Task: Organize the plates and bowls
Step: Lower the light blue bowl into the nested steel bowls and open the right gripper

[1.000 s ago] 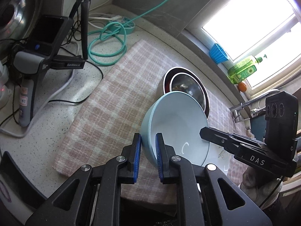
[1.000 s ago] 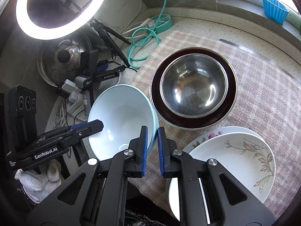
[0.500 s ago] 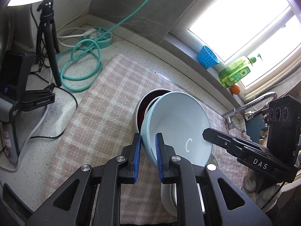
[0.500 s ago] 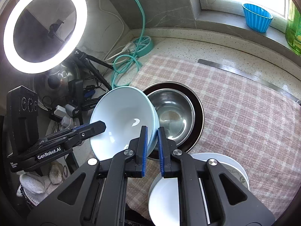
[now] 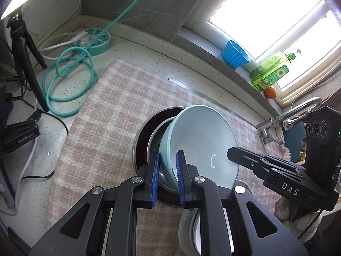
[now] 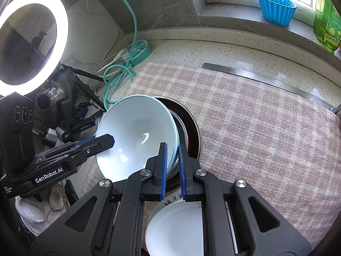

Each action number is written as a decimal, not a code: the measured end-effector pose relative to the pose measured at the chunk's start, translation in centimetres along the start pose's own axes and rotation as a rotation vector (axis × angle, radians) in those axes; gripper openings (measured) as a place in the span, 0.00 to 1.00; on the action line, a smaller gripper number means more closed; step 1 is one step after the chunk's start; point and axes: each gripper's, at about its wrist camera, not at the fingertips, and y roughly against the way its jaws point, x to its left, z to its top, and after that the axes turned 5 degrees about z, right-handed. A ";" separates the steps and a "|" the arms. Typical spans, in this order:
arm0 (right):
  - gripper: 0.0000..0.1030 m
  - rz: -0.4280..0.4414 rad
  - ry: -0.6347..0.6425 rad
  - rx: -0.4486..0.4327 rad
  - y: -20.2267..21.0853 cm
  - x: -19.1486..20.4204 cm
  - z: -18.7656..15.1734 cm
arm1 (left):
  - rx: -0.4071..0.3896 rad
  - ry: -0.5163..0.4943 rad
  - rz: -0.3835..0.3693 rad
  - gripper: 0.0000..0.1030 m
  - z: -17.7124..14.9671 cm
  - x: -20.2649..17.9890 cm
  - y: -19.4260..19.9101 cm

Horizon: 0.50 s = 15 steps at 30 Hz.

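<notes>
A light blue bowl (image 5: pixel 200 143) is held tilted between both grippers, just above a steel bowl (image 5: pixel 154 147) nested in a dark brown bowl (image 5: pixel 145 128). My left gripper (image 5: pixel 167 170) is shut on the blue bowl's near rim. My right gripper (image 6: pixel 172 166) is shut on its opposite rim; the blue bowl (image 6: pixel 134 134) hides most of the steel bowl (image 6: pixel 182 132) in the right wrist view. White plates (image 6: pixel 177 224) with a floral edge lie stacked below the grippers.
A pink checked cloth (image 6: pixel 255 123) covers the counter. A teal power strip (image 5: pixel 96 40) and coiled cable (image 5: pixel 70 81) lie at the back left. A tripod, ring light (image 6: pixel 32 38) and electronics stand left. A blue cup (image 5: pixel 234 55), soap bottle (image 5: pixel 270 72) and tap (image 5: pixel 298 111) are right.
Both grippers have carried the blue bowl away from the left side of the cloth and over the nested steel and brown bowls. Both stay shut on its rim.
</notes>
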 end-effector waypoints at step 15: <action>0.10 -0.019 0.009 0.043 -1.9 -0.2 -0.1 | 0.035 -0.004 0.022 0.13 0.0 0.4 -1.4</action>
